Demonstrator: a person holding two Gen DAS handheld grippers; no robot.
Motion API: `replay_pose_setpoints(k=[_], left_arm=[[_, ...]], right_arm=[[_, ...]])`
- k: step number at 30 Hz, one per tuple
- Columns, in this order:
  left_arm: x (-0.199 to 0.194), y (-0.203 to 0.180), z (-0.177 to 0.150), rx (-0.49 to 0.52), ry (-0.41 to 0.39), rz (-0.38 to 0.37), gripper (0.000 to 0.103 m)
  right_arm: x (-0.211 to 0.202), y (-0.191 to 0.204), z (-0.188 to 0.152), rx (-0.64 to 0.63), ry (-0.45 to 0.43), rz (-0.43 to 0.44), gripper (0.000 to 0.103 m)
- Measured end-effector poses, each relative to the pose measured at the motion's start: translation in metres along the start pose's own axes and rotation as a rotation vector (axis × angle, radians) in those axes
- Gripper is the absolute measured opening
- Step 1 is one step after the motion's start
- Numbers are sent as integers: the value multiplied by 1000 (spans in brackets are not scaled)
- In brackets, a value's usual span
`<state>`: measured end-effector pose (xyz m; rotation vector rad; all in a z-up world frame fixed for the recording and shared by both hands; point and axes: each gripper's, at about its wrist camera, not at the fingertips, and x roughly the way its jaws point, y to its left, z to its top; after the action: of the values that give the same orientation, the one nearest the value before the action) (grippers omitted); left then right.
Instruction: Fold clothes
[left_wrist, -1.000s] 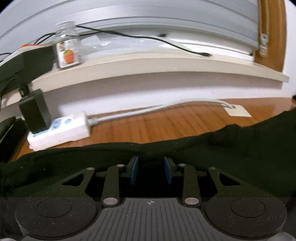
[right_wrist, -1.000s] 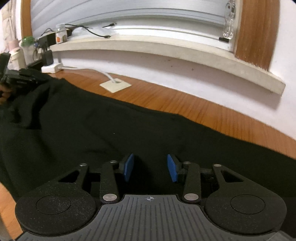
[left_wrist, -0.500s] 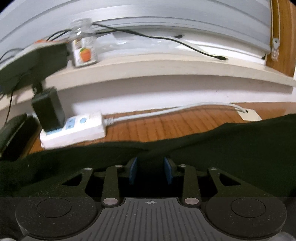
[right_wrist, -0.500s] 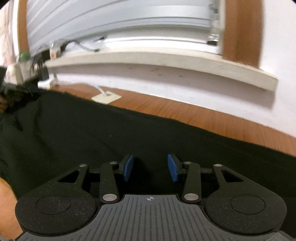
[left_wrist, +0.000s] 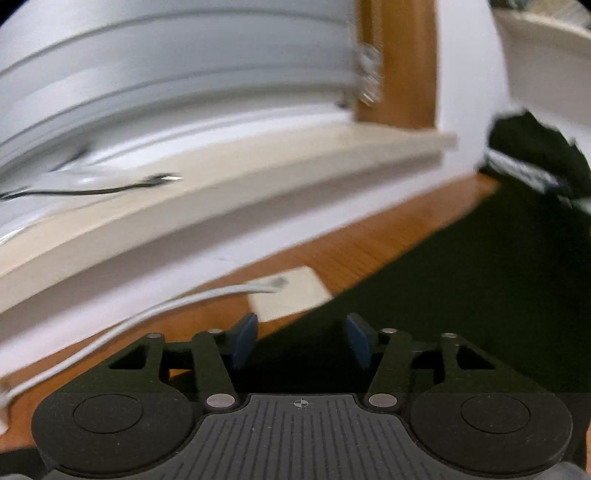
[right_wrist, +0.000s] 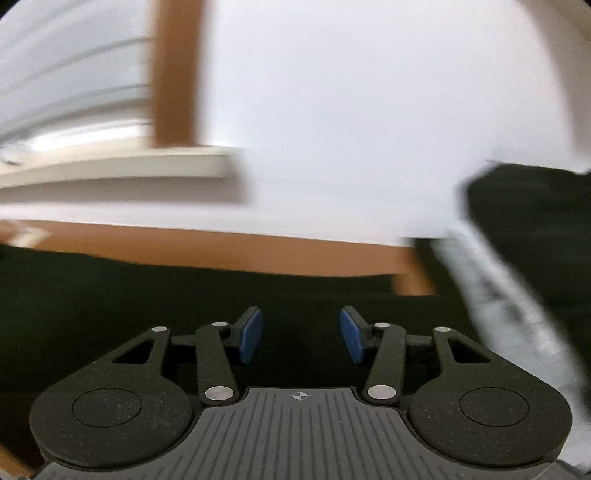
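In the left wrist view the left gripper (left_wrist: 301, 341) fills the bottom of the frame, its blue pads (left_wrist: 245, 341) spread apart with nothing between them — released. Just beyond the pads lies the black garment (left_wrist: 461, 295), spreading from the lower centre up into the right side of the frame over the wooden table (left_wrist: 369, 251). Its edge runs diagonally from near the left pad toward the upper right. A pale square plate (left_wrist: 291, 295) sits on the wood just above the left pad, partly at the cloth's edge, and a white cable (left_wrist: 147, 317) runs from it down to the lower left. Farther back a cream ledge (left_wrist: 221, 206) crosses the frame, with a thin black wire (left_wrist: 110, 190) lying on it at the left. Above is a grey-white blind (left_wrist: 166, 74), and a brown frame strip (left_wrist: 399, 62) stands at upper centre-right. All of this is blurred.

In the right wrist view the right gripper (right_wrist: 299, 336) is likewise at the bottom, pads (right_wrist: 251, 336) apart and empty — released. The garment (right_wrist: 147, 295) covers the lower half of the frame beneath and beyond the pads. A band of table (right_wrist: 221, 247) shows above it. At the right a blurred white stripe (right_wrist: 509, 306) slants across more dark cloth; I cannot tell what it is. Behind are the white wall (right_wrist: 351, 110), the ledge (right_wrist: 129, 166) at left and the brown strip (right_wrist: 173, 74) at upper left.
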<state>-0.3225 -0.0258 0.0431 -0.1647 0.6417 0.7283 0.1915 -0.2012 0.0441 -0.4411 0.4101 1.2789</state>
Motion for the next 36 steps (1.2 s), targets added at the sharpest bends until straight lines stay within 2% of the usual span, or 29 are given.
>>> replay_pose_setpoints(k=[5,8,10,12,13,16,17,18,19,20,26,27,29,30,32,35,36], left_arm=[[25,-10,-4,8,46,-38,52],[28,-9,-10,-23,31,-41,52],[29,-5,-12,-48,24,-49,53],[29,-3,-11,-51,25,-56,54],[29,-2,-9,-46,28,-52,58],[32,-1,-4,-27,32,-39,60],[32,0,-4,-20,34,-38,63],[32,0,-3,-14,37,-38,64],[33,0,-4,-7,40,-46,65],[33,1,-5,0,35,-59,65],[29,3,-8,3,26,-74,64],[29,4,-8,3,26,-73,62],[29,6,-8,-5,27,-90,50],[29,6,-8,-11,29,-92,49],[28,7,-8,-15,28,-101,28],[24,1,-8,21,16,-88,9],[23,-1,-9,32,13,-85,8]], right_arm=[[39,-47,4,25,40,-95,48],[58,-64,2,51,67,-143,49],[66,-77,0,127,101,-122,50],[70,-82,-6,152,116,-84,50],[72,-83,-8,147,116,-90,50],[77,-90,-10,180,107,-78,49],[77,-91,-12,191,96,-64,37],[76,-92,-13,200,86,-49,17],[75,-93,-15,197,77,-32,15],[72,-91,-17,185,64,-35,7],[36,-85,-22,154,-89,-90,4],[32,-84,-23,150,-101,-97,4],[27,-84,-22,153,-115,-108,4],[25,-85,-21,154,-122,-113,4],[20,-85,-20,157,-136,-123,3],[16,-81,-18,149,-135,-128,3],[17,-79,-18,140,-133,-133,3]])
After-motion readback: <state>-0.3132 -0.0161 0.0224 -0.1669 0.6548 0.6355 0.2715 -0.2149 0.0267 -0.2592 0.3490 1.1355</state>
